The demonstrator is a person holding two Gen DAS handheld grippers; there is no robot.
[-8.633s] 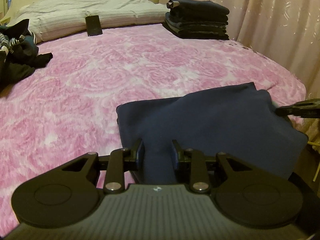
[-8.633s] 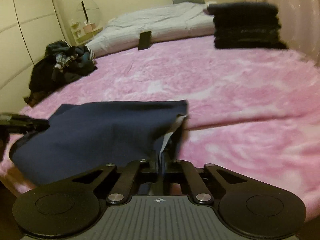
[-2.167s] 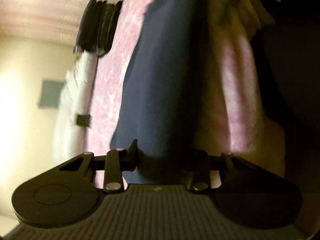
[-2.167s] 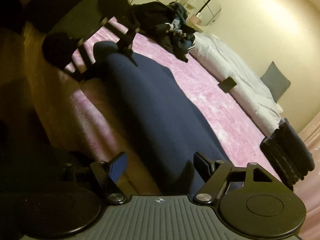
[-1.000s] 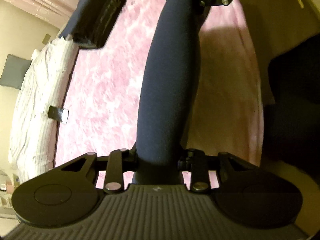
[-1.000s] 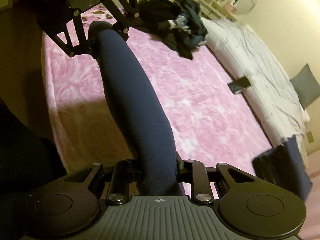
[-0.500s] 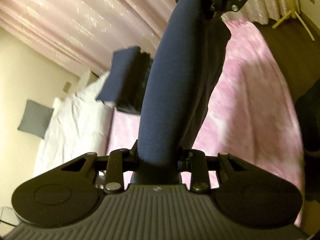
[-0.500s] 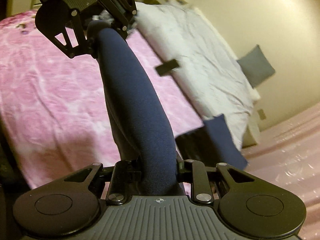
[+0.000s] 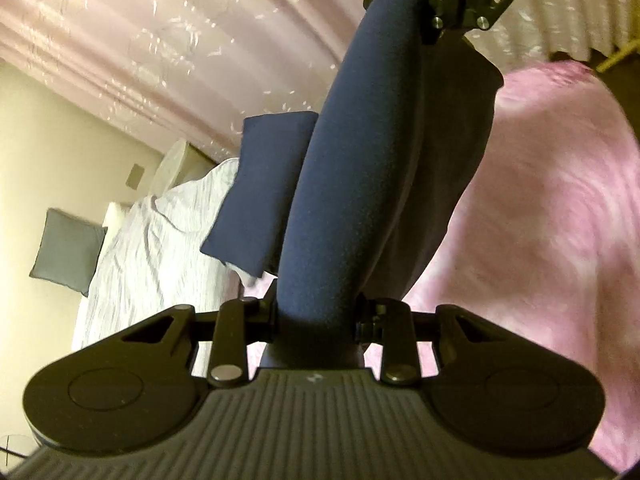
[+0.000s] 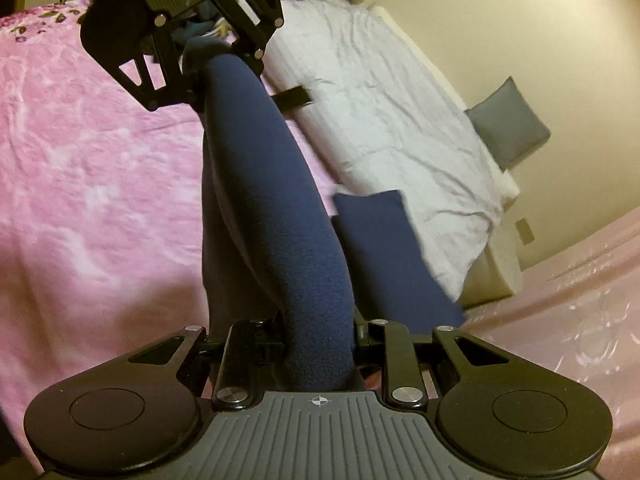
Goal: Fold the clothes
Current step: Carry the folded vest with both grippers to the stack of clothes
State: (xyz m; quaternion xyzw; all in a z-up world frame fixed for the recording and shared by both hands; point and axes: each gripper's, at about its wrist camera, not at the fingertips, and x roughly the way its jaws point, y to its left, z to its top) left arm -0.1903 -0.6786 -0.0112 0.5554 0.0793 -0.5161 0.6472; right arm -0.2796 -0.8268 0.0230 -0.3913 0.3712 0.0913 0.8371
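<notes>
Navy folded garment (image 9: 360, 184) slung in the air between the two grippers, thick rolled edge uppermost, loose layers hanging below it over the pink blanket (image 9: 560, 208). Clamped at one end in the left gripper (image 9: 318, 322), jaws narrow and pressed into the roll; clamped at the other end in the right gripper (image 10: 320, 338), jaws likewise narrow on the fabric. Each gripper visible from the other's camera at the far end of the roll.

Just behind the hanging cloth, partly hidden by it: stack of folded dark clothes (image 10: 384, 256), navy piece on top, sitting on the blanket near the white quilt (image 10: 392, 120). Small dark flat object (image 10: 292, 98) lying at the quilt's edge. Grey cushion (image 10: 508, 124) by the cream wall. Pink curtain (image 9: 180, 40) with pale leaf pattern beyond the stack.
</notes>
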